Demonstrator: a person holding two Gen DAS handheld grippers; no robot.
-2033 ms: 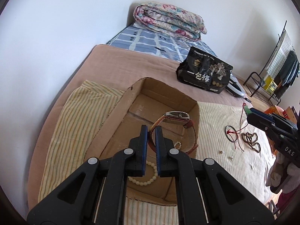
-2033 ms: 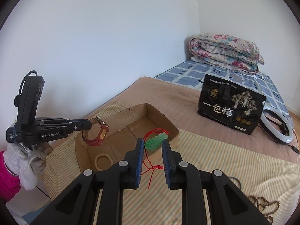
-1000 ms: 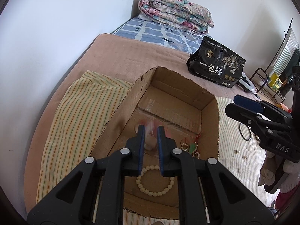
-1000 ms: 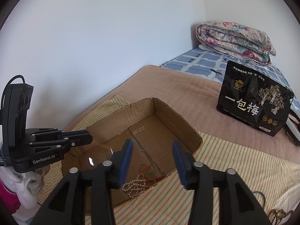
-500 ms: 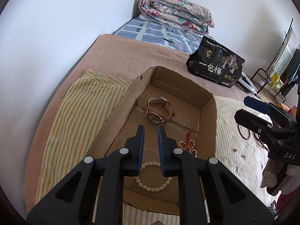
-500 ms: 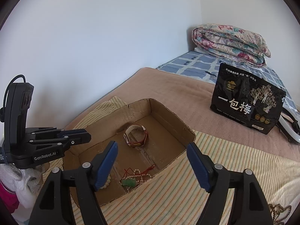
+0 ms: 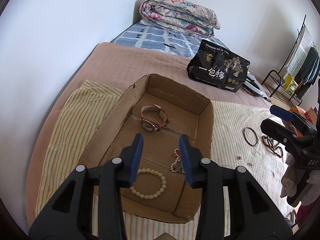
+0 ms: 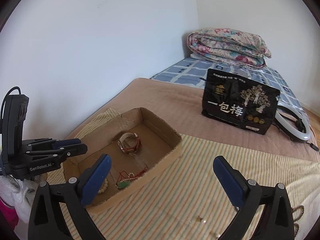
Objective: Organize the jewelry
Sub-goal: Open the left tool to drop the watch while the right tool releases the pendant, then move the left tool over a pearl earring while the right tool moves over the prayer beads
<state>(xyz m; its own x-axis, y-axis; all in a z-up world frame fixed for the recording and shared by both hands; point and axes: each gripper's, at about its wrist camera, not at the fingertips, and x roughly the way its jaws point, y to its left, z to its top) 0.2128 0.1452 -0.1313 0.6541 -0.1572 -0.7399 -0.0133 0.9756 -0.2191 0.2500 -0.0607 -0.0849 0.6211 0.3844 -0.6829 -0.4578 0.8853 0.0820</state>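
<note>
A shallow cardboard box point(image 7: 206, 120) point(image 8: 176, 140) lies on a striped cloth. Inside it are a red-strapped watch point(image 7: 153, 121) point(image 8: 129, 142), a cream bead bracelet point(image 7: 149, 184) point(image 8: 103, 185) and a green pendant on a red cord with small pearls point(image 8: 124, 184) point(image 7: 176, 161). My left gripper point(image 7: 161, 156) is open and empty above the box's near half. My right gripper point(image 8: 160, 178) is wide open and empty over the cloth to the right of the box. A black ring point(image 7: 250, 136), a dark bead string point(image 7: 273, 145) and small studs point(image 7: 239, 157) lie on the cloth.
A black snack bag point(image 8: 239, 108) stands behind the box on the brown blanket. A white ring light point(image 8: 294, 126) lies beside it. A folded floral quilt point(image 7: 180, 18) is at the bed's head. A wall runs along the left. A clothes rack point(image 7: 296, 74) stands far right.
My left gripper let go of the watch into the box and opened. My right gripper dropped the green pendant into the box, opened wide and drew back to the right.
</note>
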